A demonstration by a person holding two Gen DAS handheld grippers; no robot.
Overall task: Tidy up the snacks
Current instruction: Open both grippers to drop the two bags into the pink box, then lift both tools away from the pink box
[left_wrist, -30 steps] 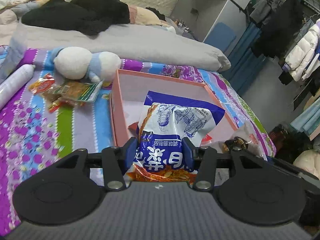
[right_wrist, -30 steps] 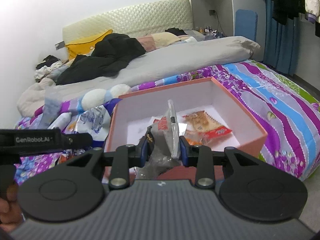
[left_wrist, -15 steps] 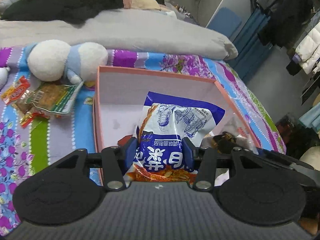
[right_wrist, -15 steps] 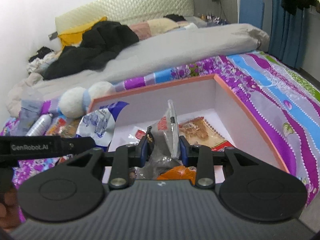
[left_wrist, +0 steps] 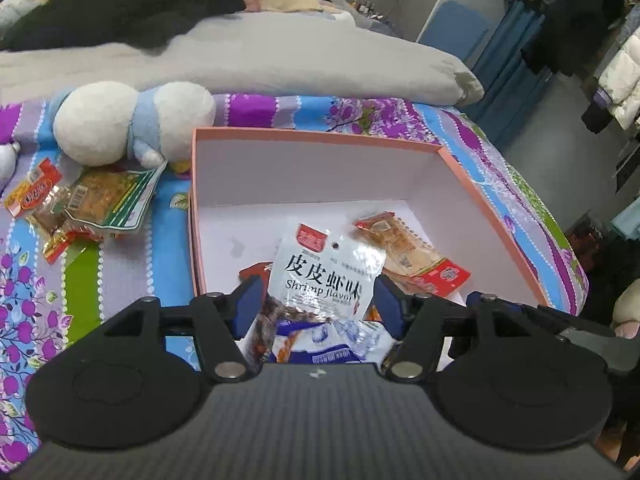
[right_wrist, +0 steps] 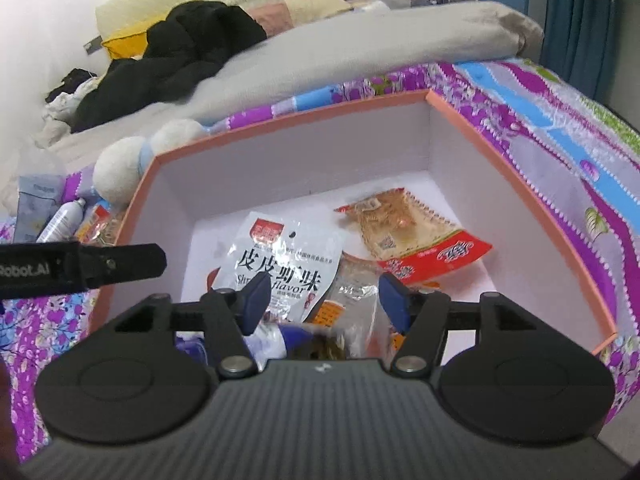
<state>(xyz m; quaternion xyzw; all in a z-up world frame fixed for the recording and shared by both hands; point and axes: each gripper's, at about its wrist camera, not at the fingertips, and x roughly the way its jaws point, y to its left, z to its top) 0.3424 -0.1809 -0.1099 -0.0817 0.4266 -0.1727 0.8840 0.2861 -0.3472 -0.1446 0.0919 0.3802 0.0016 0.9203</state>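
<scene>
A pink box (left_wrist: 320, 138) (right_wrist: 288, 122) lies open on the bed. Inside it lie a white shrimp-flavour packet (left_wrist: 326, 276) (right_wrist: 280, 264), a red-and-clear cracker packet (left_wrist: 408, 252) (right_wrist: 408, 236) and a blue-and-white bag (left_wrist: 320, 344) at the near edge. My left gripper (left_wrist: 318, 308) is open just above the blue-and-white bag, holding nothing. My right gripper (right_wrist: 324, 300) is open over a clear packet (right_wrist: 352, 312) at the box's near side, holding nothing. The left gripper's body (right_wrist: 80, 266) shows at the left of the right wrist view.
Several snack packets (left_wrist: 80, 204) lie on the striped sheet left of the box, next to a white-and-blue plush toy (left_wrist: 132, 124). A white bottle (right_wrist: 60, 220) lies farther left. A grey duvet (left_wrist: 280, 60) and dark clothes lie behind. The bed's edge runs right of the box.
Both grippers have opened. The blue-and-white bag has dropped from the left gripper into the box, and the clear packet has left the right gripper. Both grippers moved over the box.
</scene>
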